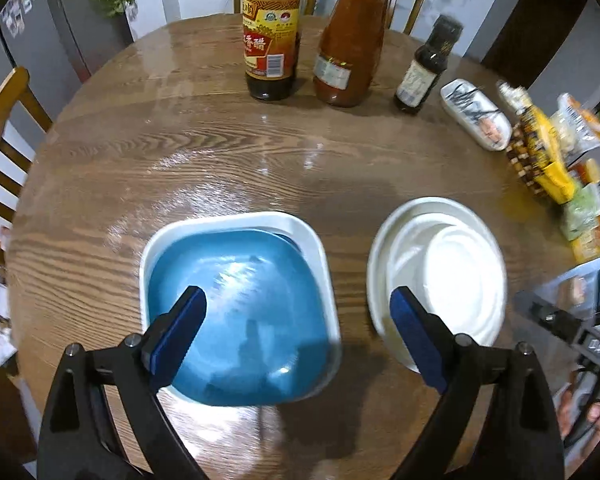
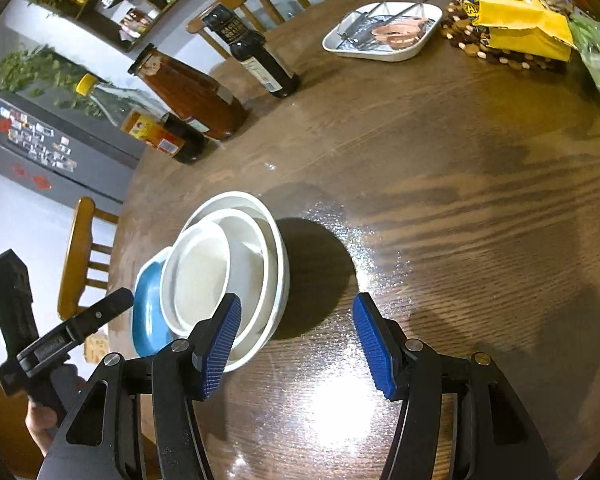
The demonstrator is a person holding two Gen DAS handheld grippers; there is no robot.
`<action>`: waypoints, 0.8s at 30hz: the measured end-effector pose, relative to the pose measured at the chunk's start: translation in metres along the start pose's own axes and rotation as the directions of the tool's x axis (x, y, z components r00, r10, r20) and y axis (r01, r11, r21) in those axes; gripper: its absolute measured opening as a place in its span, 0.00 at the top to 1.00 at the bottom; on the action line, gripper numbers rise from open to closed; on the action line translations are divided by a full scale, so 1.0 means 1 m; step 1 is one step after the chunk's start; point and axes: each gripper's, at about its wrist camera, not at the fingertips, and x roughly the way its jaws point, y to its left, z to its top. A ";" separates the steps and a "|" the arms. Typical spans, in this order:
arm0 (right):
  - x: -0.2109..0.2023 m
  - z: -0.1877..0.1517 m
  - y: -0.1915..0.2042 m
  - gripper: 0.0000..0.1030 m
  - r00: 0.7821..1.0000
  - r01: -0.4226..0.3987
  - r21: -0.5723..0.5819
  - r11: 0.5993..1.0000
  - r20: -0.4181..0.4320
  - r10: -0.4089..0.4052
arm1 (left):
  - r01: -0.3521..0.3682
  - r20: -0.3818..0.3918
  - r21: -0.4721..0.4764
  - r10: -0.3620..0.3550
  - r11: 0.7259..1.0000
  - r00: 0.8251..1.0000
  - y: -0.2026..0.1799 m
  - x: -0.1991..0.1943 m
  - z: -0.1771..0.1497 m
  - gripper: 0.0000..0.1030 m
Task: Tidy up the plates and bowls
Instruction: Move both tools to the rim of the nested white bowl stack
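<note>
Left wrist | left gripper (image 1: 296, 316) spread wide, empty | right gripper (image 2: 296, 344) parted, empty | blue plate (image 1: 236, 316) in white dish, bowls (image 1: 440, 280) beside it | vinegar bottle (image 1: 270, 32) beyond plate (label reads 香醋)

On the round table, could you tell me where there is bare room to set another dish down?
The widest bare wood lies right of the nested white bowls, reaching toward the white tray. Another free band runs between the three bottles and the blue plate. It is crowded along the far right rim, by the snack packets.
</note>
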 end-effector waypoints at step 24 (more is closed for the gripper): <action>0.016 0.005 -0.017 0.43 0.997 0.055 0.065 0.996 -0.056 -0.051 | -0.020 -0.096 0.070 0.026 0.997 0.995 -0.007 0.034 0.012 0.10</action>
